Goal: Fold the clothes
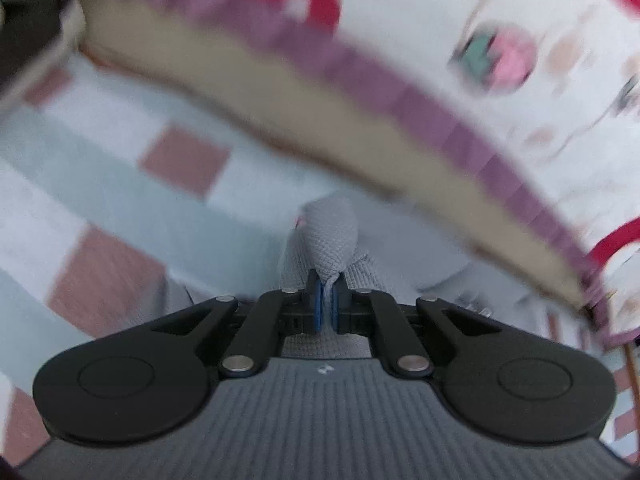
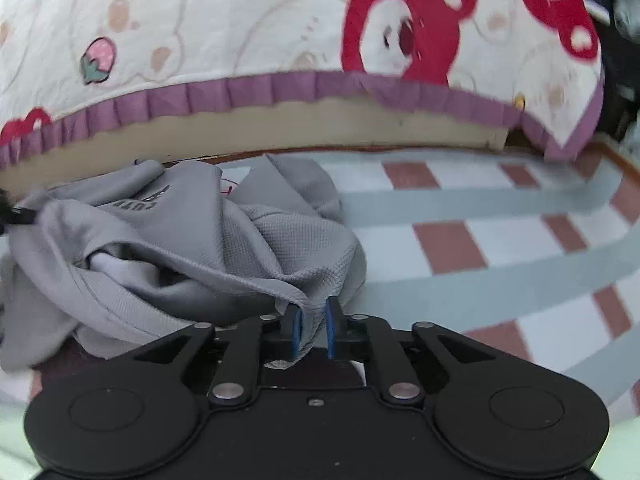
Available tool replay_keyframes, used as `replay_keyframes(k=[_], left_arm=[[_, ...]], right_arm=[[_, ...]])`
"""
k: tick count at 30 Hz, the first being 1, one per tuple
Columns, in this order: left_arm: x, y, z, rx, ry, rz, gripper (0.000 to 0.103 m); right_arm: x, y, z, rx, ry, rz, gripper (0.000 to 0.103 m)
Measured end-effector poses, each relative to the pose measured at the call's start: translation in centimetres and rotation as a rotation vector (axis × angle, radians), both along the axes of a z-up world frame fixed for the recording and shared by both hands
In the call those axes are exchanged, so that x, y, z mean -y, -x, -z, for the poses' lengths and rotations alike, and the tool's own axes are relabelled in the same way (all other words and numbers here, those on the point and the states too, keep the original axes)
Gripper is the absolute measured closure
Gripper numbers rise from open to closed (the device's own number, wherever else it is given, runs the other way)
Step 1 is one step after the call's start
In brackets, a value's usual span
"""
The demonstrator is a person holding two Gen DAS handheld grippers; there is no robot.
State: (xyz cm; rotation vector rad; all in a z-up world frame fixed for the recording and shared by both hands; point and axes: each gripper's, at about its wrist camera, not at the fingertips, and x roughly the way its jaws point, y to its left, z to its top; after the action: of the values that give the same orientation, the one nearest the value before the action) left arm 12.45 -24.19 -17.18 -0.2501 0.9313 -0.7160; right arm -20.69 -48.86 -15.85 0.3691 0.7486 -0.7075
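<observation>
**Both grippers on a crumpled grey garment beside the bed**

The left gripper tilts downward toward the floor, its blue-padded fingers pressed together on a thin fold of the grey garment. The knit cloth bulges up in a rounded lump just past the fingertips and spreads out below the gripper's black linkage. This view is smeared, so the garment's outline beyond that lump is hard to read.

The right gripper also angles down. Its fingers stand a narrow gap apart with an edge of the same grey garment hanging between them; the cloth lies against the left pad, but whether the other pad presses on it I cannot tell for sure. From there the garment heaps up to the left in loose, twisted folds, with a dark printed logo showing upside down near the top of the pile.

The heap sits on a floor patterned in pale blue-grey bands, white and brick-red squares, right at the foot of a bed. The bed's cream cover, printed with red bears and strawberries and trimmed with a purple ruffle, overhangs a beige mattress edge just behind the garment.
</observation>
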Motion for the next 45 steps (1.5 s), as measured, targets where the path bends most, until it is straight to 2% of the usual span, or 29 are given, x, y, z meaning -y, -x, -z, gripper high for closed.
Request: replay_keyframes(k=[2,4,6,8,12,13,17,18,20,22,24,26,28,31,34,39,40,41,42,43,44,45], left_arm=[[-2.9,1.5,-2.7,0.091,0.077,-0.025,0.1],[-5.6,3.1,-4.8,0.178,0.13,-0.055,0.1],[-7.8,4.2,-5.6,0.209,0.168,-0.093,0.1],[-8.8,4.5,-4.5,0.152,0.142,-0.135,0.099],[-8.6,2.5,0.8,-0.12,-0.027,-0.124,0.099],[-8.6,2.1,1.5,-0.155,-0.047,-0.129,0.099],[-9.2,1.6,1.7,-0.169,-0.047,-0.153,0.096],[-9.2,1.6,1.8,-0.17,-0.046,-0.16,0.091],[-9.5,1.5,2.0,-0.186,-0.046,-0.179,0.081],[-9.9,1.4,2.2,-0.207,-0.04,-0.201,0.075],[-10.5,1.1,2.3,-0.223,-0.001,-0.227,0.075],[-11.0,1.1,1.9,-0.213,0.041,-0.25,0.073],[-11.2,1.2,1.3,-0.18,0.06,-0.272,0.069],[-11.1,1.2,0.7,-0.146,0.077,-0.269,0.063],[-10.5,1.0,1.0,-0.171,0.089,-0.233,0.061],[-9.2,0.6,2.6,-0.232,0.078,-0.193,0.05],[-9.0,0.5,2.9,-0.242,0.077,-0.19,0.044],[-8.7,0.2,3.3,-0.255,0.073,-0.175,0.043],[-8.1,0.0,3.6,-0.262,0.058,-0.129,0.048],[-7.5,-0.1,3.9,-0.263,0.039,-0.08,0.078],[-6.9,0.2,3.7,-0.233,0.009,-0.038,0.095],[-7.1,0.7,2.9,-0.194,0.011,-0.036,0.095]], right_arm=[[0.1,-0.2,0.3,0.018,-0.029,0.005,0.09],[-0.1,-0.5,0.5,0.029,-0.04,-0.012,0.08],[-0.5,-0.9,0.5,0.034,-0.042,-0.032,0.074],[-0.9,-1.3,0.7,0.016,-0.037,-0.045,0.07],[-0.4,-1.3,1.7,0.006,-0.098,-0.01,0.065],[-0.1,-1.1,2.0,0.012,-0.126,0.01,0.064],[0.7,-0.5,2.8,0.047,-0.216,0.069,0.056],[0.9,-0.5,2.8,0.045,-0.216,0.074,0.052],[1.1,-0.4,2.8,0.049,-0.211,0.069,0.05],[1.3,0.2,2.4,0.101,-0.24,0.044,0.05],[1.7,0.8,1.9,0.179,-0.285,0.01,0.05],[2.6,1.8,1.1,0.31,-0.368,-0.026,0.049],[3.3,2.2,0.4,0.359,-0.375,-0.008,0.046],[4.6,1.6,0.5,0.304,-0.342,0.054,0.043],[6.4,0.7,1.7,0.242,-0.347,0.124,0.043],[9.9,-0.8,5.3,0.263,-0.513,0.248,0.041],[9.9,-1.3,5.6,0.283,-0.535,0.222,0.043],[9.9,-1.8,5.8,0.307,-0.551,0.183,0.081],[9.1,-2.2,5.0,0.352,-0.529,0.068,0.096],[7.9,-2.6,3.4,0.39,-0.466,-0.027,0.096],[6.9,-2.5,1.7,0.425,-0.43,-0.07,0.096],[5.9,-2.3,0.0,0.461,-0.396,-0.107,0.096]])
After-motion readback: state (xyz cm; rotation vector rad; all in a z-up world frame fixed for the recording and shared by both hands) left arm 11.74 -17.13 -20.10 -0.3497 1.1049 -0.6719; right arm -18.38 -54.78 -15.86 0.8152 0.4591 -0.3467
